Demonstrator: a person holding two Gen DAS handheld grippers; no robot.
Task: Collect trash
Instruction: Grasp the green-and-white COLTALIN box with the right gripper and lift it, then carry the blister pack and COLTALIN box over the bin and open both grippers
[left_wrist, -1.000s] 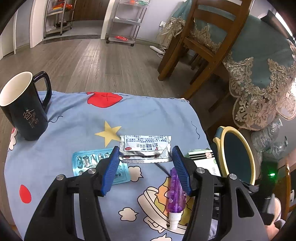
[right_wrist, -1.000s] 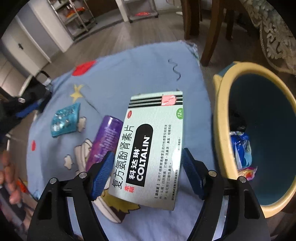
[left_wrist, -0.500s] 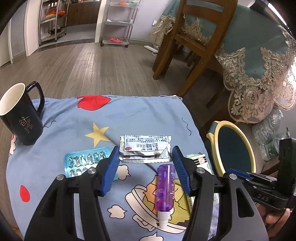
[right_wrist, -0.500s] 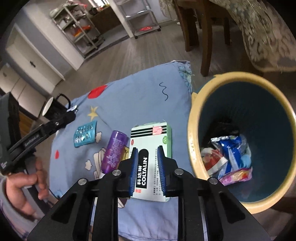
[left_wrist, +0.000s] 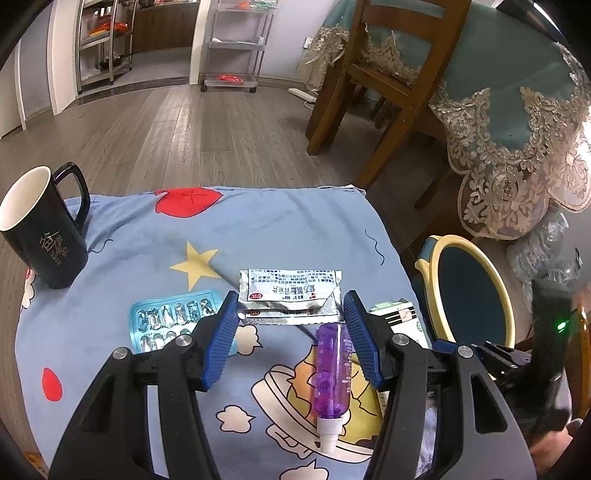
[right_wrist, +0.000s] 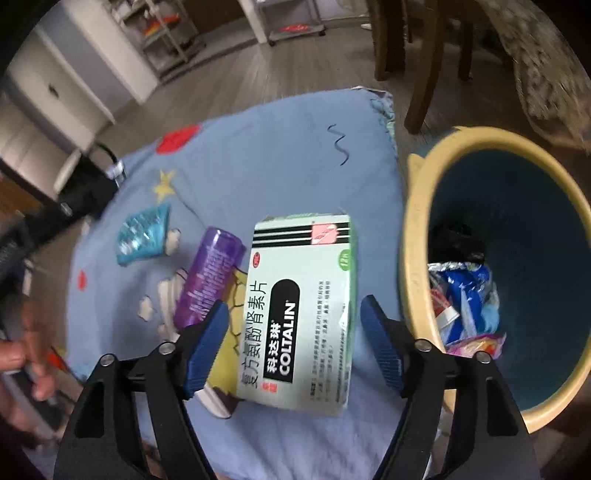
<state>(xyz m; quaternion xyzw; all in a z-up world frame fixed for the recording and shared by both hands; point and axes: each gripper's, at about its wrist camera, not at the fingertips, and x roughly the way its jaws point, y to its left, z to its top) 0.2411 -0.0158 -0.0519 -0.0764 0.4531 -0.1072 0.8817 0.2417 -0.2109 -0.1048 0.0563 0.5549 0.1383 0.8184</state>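
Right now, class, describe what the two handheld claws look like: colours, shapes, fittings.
Both the left claw and the right claw have glossy black angular arms, silver round bolts at the joints, and ribbed blue fingertip pads. No cables show. The unit seen at the left view's right edge carries a green light.

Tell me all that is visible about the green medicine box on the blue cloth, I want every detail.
The medicine box is a flat, pale green carton, cardboard by its look, with black stripes and a red-and-white mark at its far end, Chinese characters, and COLTALIN in white on a black label. It lies face up on the blue cloth, beside the purple bottle and near the bin. The right gripper is opening; its pads stand either side of the box without pressing it.
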